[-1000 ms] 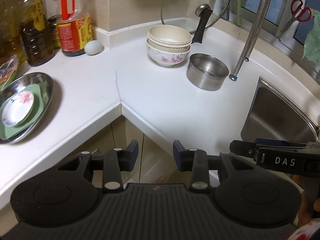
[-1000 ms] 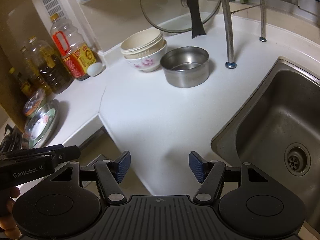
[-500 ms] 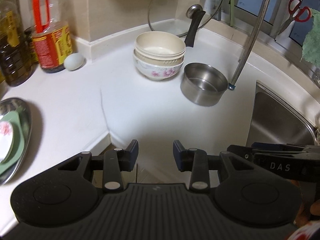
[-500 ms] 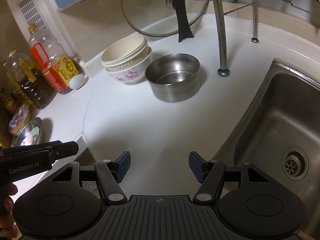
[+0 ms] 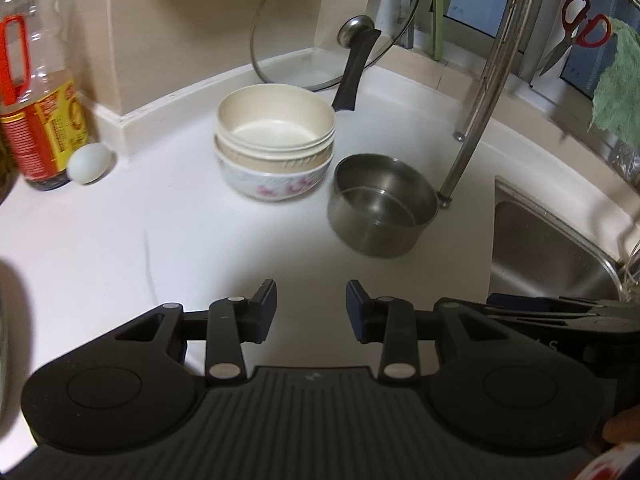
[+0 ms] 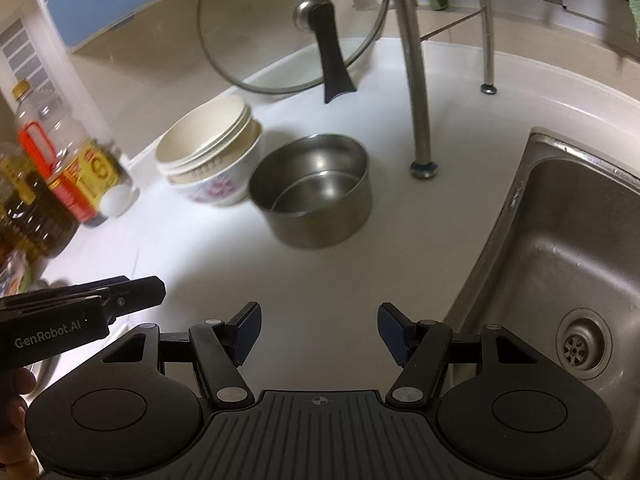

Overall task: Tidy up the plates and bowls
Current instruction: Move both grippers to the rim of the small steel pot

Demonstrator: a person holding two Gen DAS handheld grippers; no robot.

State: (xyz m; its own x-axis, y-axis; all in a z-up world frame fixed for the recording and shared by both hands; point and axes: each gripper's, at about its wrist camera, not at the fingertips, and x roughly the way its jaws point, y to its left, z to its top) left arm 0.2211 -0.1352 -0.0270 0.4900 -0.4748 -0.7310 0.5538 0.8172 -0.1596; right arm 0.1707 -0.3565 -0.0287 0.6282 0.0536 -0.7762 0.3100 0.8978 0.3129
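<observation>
bowls [image 5: 275,148] stacked at far centre of the counter [image 5: 120,232], steel pot [image 5: 380,204] just beside them on the right. both views have closed in since a second ago. left gripper [image 5: 311,306] and right gripper [image 6: 319,330] released, empty. judged: approach under way, no grasp yet.

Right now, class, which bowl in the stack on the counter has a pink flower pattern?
The bottom bowl: white with pink flowers on its side. The cream bowls nested in it are plain, and the steel pot beside the stack is bare metal.
</observation>
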